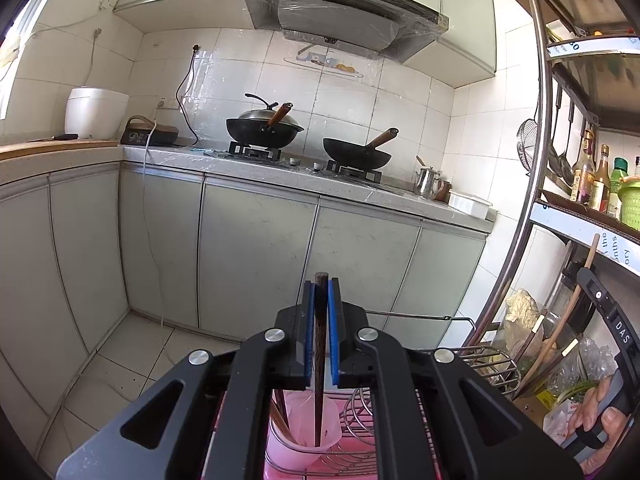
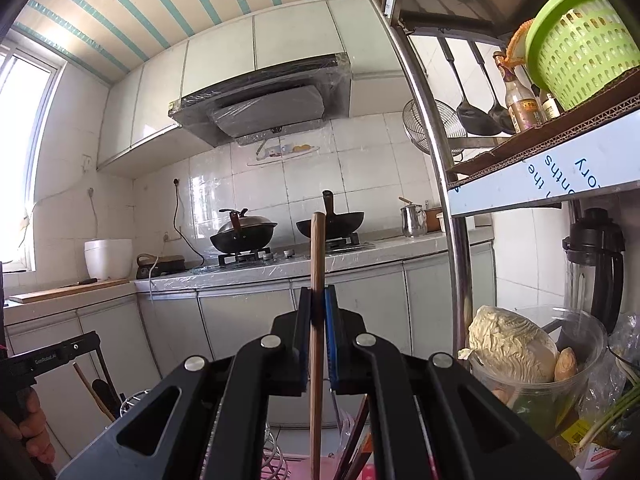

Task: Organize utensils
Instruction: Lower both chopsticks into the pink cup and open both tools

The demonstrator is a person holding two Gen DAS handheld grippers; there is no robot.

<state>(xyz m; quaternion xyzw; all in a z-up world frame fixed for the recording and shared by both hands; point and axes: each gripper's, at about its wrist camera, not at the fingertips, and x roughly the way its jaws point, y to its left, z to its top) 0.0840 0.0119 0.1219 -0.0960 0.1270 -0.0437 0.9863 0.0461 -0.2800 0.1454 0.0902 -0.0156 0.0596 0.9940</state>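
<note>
My left gripper [image 1: 320, 286] is shut on a dark wooden chopstick [image 1: 319, 360], held upright with its lower end inside a pink plastic cup [image 1: 304, 436] that holds other chopsticks. The cup stands on a pink dish rack [image 1: 352, 464] with wire dividers. My right gripper [image 2: 318, 292] is shut on a light wooden utensil handle [image 2: 317, 320], also upright, its top sticking well above the jaws and its lower end running down toward the pink rack [image 2: 296, 468]. The right gripper's body shows at the right edge of the left wrist view [image 1: 612, 320].
A metal shelf rack [image 2: 448, 200] stands close on the right with a green basket [image 2: 580, 40], bottles, hanging ladles and a bowl of cabbage [image 2: 516, 344]. Across the floor is a counter [image 1: 280, 168] with two woks, a kettle and a rice cooker [image 1: 96, 112].
</note>
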